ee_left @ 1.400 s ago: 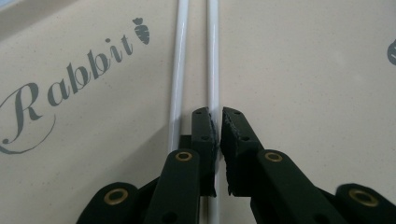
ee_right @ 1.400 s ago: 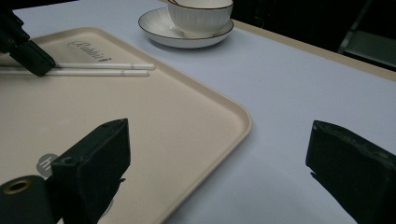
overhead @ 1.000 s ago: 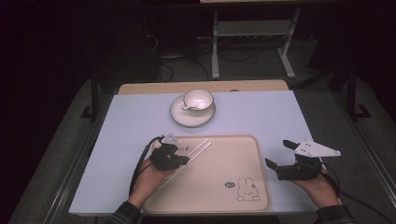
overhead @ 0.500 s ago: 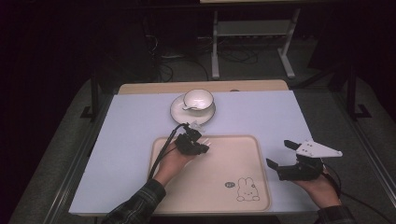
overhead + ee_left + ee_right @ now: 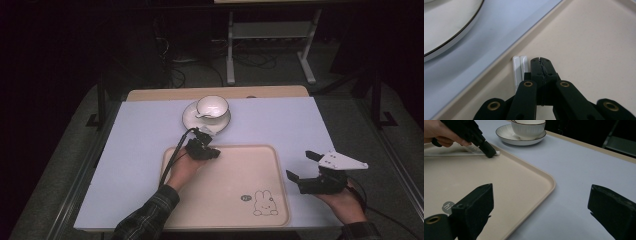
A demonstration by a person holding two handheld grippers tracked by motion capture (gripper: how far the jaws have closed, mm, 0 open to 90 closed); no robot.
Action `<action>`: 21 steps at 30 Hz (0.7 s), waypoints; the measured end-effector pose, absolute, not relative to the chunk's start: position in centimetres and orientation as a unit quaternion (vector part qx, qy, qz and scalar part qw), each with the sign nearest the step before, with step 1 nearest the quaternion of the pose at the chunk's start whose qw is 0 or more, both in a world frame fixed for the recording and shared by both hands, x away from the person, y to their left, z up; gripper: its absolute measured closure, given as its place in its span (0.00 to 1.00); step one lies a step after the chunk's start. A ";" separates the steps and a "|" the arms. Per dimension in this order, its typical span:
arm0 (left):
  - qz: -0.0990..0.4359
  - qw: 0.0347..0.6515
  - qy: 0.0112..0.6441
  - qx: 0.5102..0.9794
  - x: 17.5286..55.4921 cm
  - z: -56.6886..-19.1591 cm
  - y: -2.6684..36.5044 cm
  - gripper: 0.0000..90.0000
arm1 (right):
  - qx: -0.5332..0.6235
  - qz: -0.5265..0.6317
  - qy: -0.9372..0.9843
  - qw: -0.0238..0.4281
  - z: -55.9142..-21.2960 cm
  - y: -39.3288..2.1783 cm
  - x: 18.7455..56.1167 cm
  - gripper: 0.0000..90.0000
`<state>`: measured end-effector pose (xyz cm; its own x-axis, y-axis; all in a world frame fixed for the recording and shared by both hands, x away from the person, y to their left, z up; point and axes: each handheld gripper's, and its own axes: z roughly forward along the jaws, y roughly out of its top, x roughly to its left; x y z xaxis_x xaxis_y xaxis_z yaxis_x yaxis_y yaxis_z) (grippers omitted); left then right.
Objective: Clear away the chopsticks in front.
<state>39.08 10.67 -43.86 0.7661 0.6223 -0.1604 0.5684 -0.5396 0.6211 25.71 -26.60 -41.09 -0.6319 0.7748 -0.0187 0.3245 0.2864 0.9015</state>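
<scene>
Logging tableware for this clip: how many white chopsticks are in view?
2. The white chopsticks lie side by side on the tray near its far rim, next to the shut left gripper. Most of their length is hidden behind the gripper.

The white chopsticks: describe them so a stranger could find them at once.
Start at the beige tray with the rabbit print. Along its far edge, nearest the cup and saucer, lie the white chopsticks, side by side beside the left gripper. They are the tray's one thin white pair of sticks.
</scene>
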 end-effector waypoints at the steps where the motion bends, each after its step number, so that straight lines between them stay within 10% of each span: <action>1: 0.040 0.340 0.342 0.875 39.0 -43.9 11.0 1.00 | 0.359 0.478 0.766 0.236 -41.1 -26.6 25.7 0.07; 21: 0.040 0.326 0.366 0.871 35.6 -43.6 17.1 0.99 | 0.358 0.477 0.766 0.239 -41.0 -26.6 25.6 0.07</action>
<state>35.59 17.14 -43.56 0.7292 0.6631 -0.1690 0.6113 -0.5203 0.5963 25.62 -26.65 -41.03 -0.6284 0.7775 -0.0243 0.3204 0.2871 0.9027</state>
